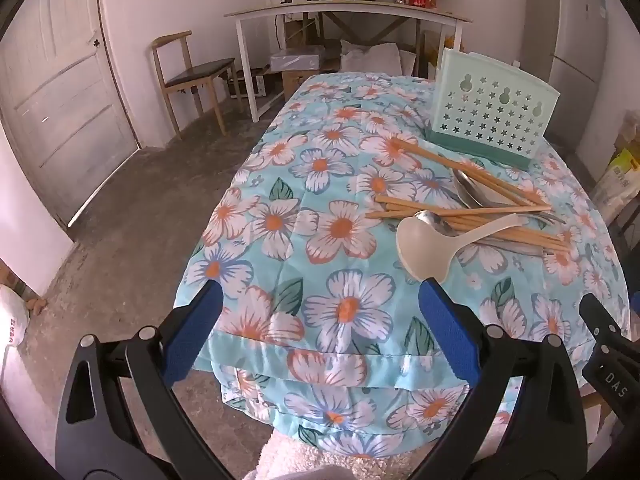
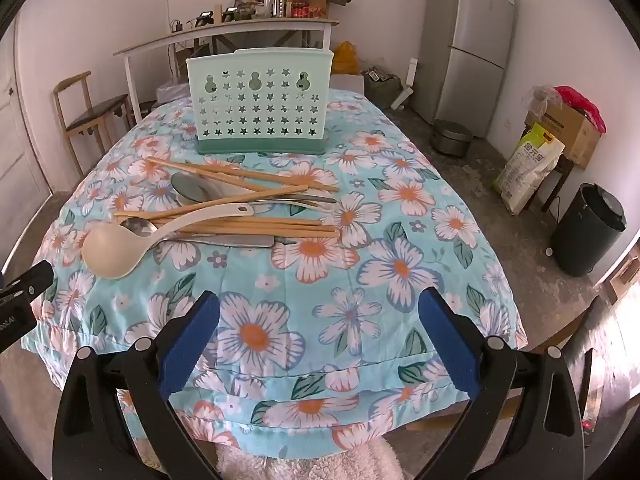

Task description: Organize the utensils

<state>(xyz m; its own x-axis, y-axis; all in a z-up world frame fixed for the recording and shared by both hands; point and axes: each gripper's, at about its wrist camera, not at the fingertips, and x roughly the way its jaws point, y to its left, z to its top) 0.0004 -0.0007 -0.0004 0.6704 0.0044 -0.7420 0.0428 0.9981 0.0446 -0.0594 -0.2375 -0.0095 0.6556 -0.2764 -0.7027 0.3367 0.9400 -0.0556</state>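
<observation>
A pile of utensils lies on the flowered tablecloth: a cream plastic ladle, several wooden chopsticks, metal spoons and a metal knife. Behind the pile stands a mint-green holder with star holes. In the left wrist view the ladle, chopsticks and holder sit to the right. My left gripper is open and empty over the table's near edge. My right gripper is open and empty, short of the pile.
A wooden chair and a white side table with clutter stand behind. A fridge, a pot, a sack, boxes and a black bin are to the right. A door is at left.
</observation>
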